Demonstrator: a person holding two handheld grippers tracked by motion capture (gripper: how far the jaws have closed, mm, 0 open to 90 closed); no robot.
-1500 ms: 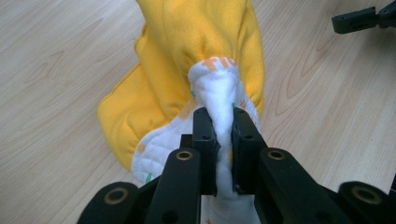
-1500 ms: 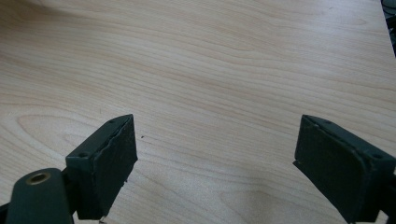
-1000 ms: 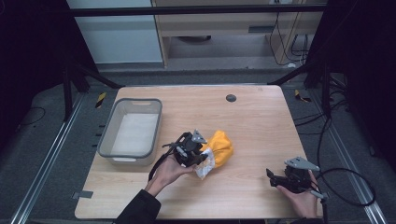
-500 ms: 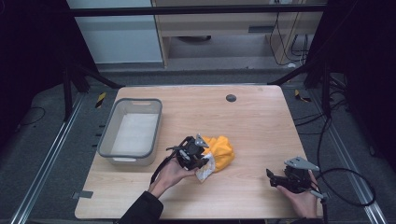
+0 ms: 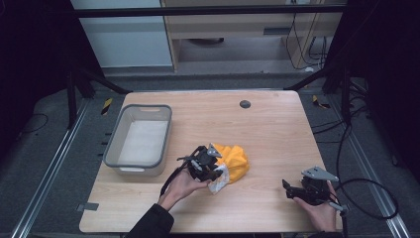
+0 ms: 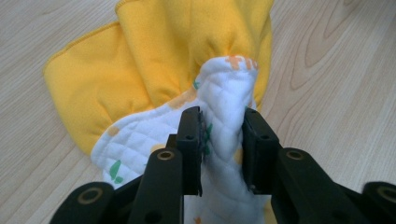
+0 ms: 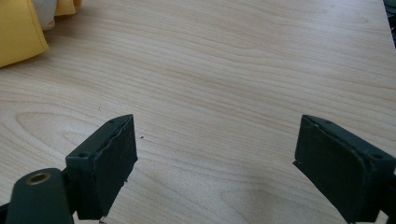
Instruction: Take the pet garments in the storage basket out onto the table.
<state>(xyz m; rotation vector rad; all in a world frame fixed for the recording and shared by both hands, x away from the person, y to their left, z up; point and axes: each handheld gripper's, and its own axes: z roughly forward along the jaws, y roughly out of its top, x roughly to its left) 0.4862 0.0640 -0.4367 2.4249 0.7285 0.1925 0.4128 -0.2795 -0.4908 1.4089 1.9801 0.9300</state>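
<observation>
At a wooden counter point(image 5: 267, 129), a person works a bunched yellow cloth point(image 5: 235, 159) with a white quilted lining, which lies near the middle of the surface, just right of a grey plastic bin point(image 5: 163, 130). The left hand-held gripper point(image 5: 214, 171) sits at the cloth's near edge; in the left gripper view its jaws have just been opening, yet a fold of the white quilted lining point(image 6: 224, 116) stands between them, and both pads appear to touch it. The yellow outer layer point(image 6: 154, 51) fans out behind the fold, flat on the wood. The right hand-held gripper point(image 5: 288, 187) rests well apart near the counter's front right corner, its jaws spread wide over bare wood with nothing between them. A small dark disc point(image 5: 244, 103) sits toward the counter's far edge.
</observation>
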